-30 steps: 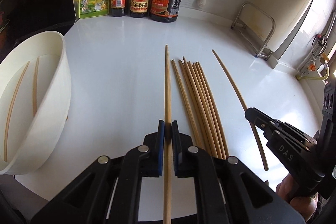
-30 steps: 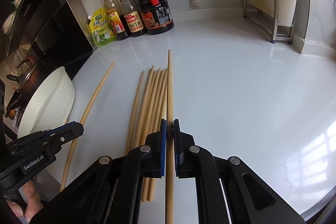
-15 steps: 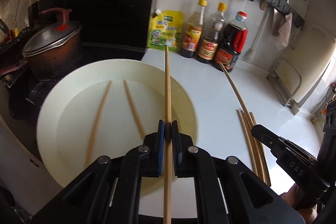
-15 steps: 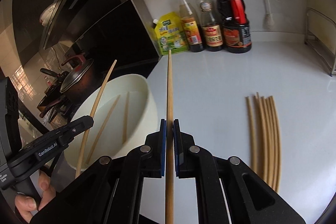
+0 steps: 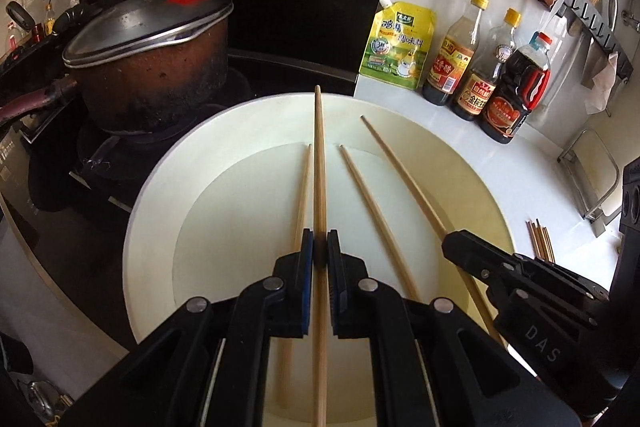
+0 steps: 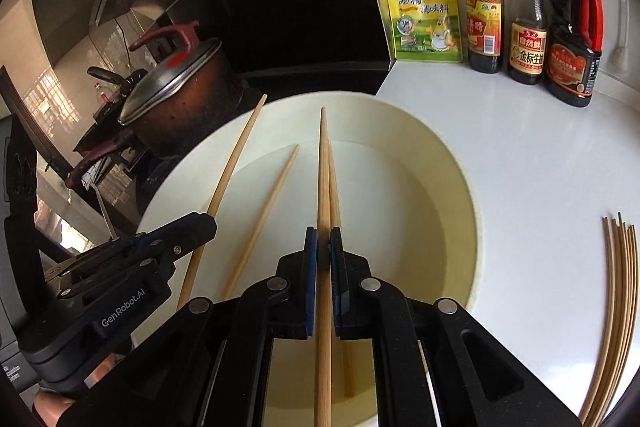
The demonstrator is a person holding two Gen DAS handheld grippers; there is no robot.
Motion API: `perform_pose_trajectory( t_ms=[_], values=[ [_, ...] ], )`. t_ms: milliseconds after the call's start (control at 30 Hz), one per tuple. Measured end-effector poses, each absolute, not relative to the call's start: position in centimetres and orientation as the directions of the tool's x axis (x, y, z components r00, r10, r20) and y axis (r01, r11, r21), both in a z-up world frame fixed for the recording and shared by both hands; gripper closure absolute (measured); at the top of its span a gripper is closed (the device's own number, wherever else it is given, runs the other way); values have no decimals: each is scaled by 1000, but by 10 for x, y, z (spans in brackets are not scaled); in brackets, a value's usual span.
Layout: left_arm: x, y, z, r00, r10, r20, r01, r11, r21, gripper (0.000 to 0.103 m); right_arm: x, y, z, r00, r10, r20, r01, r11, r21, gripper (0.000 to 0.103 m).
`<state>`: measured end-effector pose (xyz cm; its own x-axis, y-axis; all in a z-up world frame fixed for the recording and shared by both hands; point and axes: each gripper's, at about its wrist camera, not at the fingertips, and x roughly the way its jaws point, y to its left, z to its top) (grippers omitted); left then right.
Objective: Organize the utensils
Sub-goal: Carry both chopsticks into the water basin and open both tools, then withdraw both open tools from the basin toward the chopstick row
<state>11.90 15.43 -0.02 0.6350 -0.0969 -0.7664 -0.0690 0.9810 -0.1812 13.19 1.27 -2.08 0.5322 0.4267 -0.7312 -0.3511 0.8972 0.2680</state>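
My left gripper (image 5: 319, 247) is shut on a wooden chopstick (image 5: 319, 163) and holds it above the white basin (image 5: 160, 183). My right gripper (image 6: 323, 247) is shut on another chopstick (image 6: 323, 167), also above the basin (image 6: 452, 163). Two chopsticks lie inside the basin: one (image 5: 303, 187) just left of my held one, one (image 5: 370, 203) to its right. The right gripper (image 5: 520, 283) and its chopstick (image 5: 400, 167) show at the right of the left wrist view. The left gripper (image 6: 132, 259) shows at the left of the right wrist view. Several chopsticks (image 6: 616, 291) lie on the white counter.
A lidded brown pot (image 5: 148, 55) stands on the stove left of the basin. A yellow seasoning pouch (image 5: 398, 47) and three sauce bottles (image 5: 484, 67) stand at the back wall. A metal rack (image 5: 588, 179) stands at the far right.
Both grippers have carried their chopsticks left from the pile on the counter to above the basin. They have come lower and closer over it in the last half second.
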Motion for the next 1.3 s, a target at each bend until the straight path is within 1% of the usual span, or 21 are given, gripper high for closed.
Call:
perform_pose_trajectory(
  t_ms=[133, 300, 333, 367, 400, 433, 467, 667, 800, 867, 1067, 1167, 1300],
  values=[
    [126, 157, -17, 606, -110, -788, -80, 977, -198, 95, 138, 18, -32, 512, 406, -757, -338, 905, 257, 97],
    [130, 157, -24, 582, -113, -805, -92, 975, -203, 95, 140, 17, -38, 498, 397, -771, -335, 908, 251, 96],
    [129, 158, -22, 589, -109, -801, -96, 974, -204, 93, 140, 17, -37, 500, 399, -768, -333, 908, 254, 96],
    [127, 159, -21, 596, -97, -797, -103, 975, -195, 83, 138, 16, -37, 506, 404, -762, -333, 907, 259, 95],
    [126, 160, -19, 603, -88, -793, -108, 976, -190, 76, 137, 15, -35, 511, 406, -758, -335, 906, 260, 93],
    [124, 161, -17, 612, -81, -787, -113, 975, -189, 64, 135, 14, -33, 518, 407, -753, -338, 906, 257, 93],
    [121, 162, -14, 620, -78, -781, -118, 975, -191, 59, 133, 14, -32, 526, 403, -749, -341, 907, 249, 93],
    [112, 163, -10, 626, -77, -776, -126, 972, -198, 59, 123, 7, -24, 544, 402, -736, -337, 909, 248, 93],
    [102, 162, -7, 632, -75, -772, -130, 971, -201, 55, 114, 1, -22, 551, 402, -731, -329, 910, 252, 92],
    [96, 161, -5, 636, -74, -768, -131, 971, -202, 54, 109, -3, -21, 556, 402, -728, -323, 911, 256, 92],
    [83, 152, 2, 647, -78, -759, -119, 972, -202, 48, 90, -16, -17, 571, 409, -712, -316, 910, 269, 88],
    [76, 145, 6, 652, -76, -754, -112, 974, -195, 47, 82, -22, -12, 581, 413, -701, -318, 908, 272, 87],
    [68, 134, 12, 659, -78, -748, -93, 978, -185, 47, 72, -31, -6, 591, 420, -689, -320, 906, 277, 83]
  ],
)
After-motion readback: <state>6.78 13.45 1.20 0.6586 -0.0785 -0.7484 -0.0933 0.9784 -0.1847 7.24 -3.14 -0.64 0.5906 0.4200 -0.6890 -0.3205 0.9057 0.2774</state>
